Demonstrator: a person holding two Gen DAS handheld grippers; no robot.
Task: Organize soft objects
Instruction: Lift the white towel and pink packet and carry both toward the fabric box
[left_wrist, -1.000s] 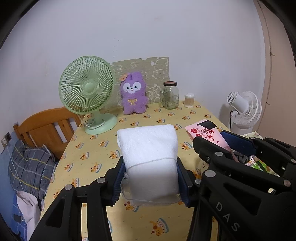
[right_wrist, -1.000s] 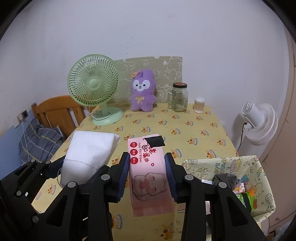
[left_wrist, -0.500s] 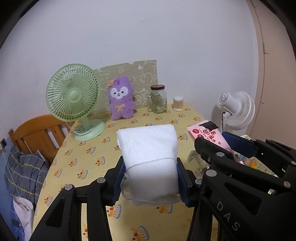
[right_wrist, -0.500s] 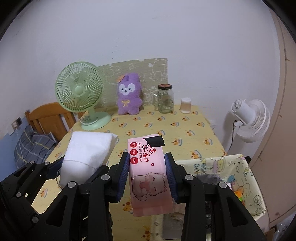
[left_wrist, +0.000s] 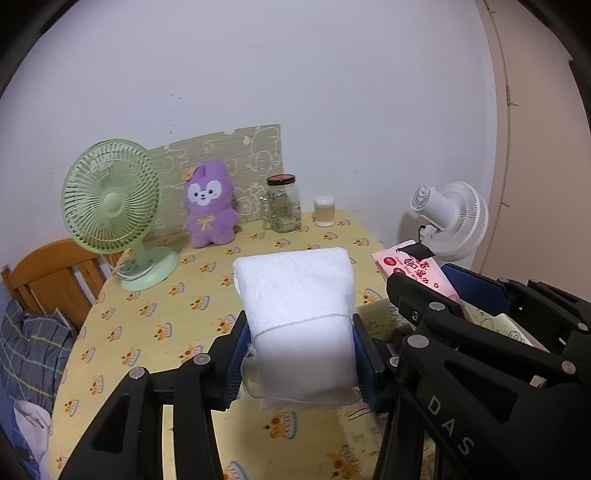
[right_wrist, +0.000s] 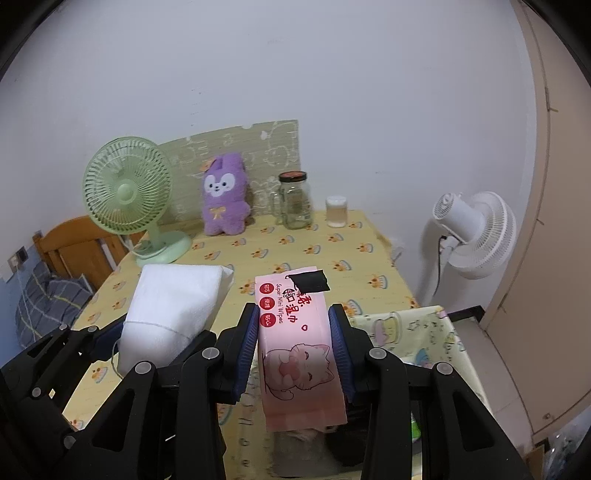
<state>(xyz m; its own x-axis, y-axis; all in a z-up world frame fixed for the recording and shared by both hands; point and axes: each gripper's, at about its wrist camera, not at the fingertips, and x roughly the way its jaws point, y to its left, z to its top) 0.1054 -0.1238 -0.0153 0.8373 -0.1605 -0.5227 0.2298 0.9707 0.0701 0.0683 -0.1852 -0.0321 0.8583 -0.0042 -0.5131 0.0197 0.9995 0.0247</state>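
My left gripper is shut on a folded white towel and holds it above the yellow tablecloth. The towel also shows at the left of the right wrist view. My right gripper is shut on a pink pack of wet wipes with a cat print, held above the table's right edge. The pack shows in the left wrist view too. A purple plush toy stands upright at the back of the table.
A green desk fan, a glass jar and a small white cup stand along the back. A fabric bin with items sits below the table's right side. A white floor fan stands right; a wooden chair stands left.
Both grippers have pulled back and to the right with their loads, so the table's back objects look smaller and farther. Both grips are unchanged.
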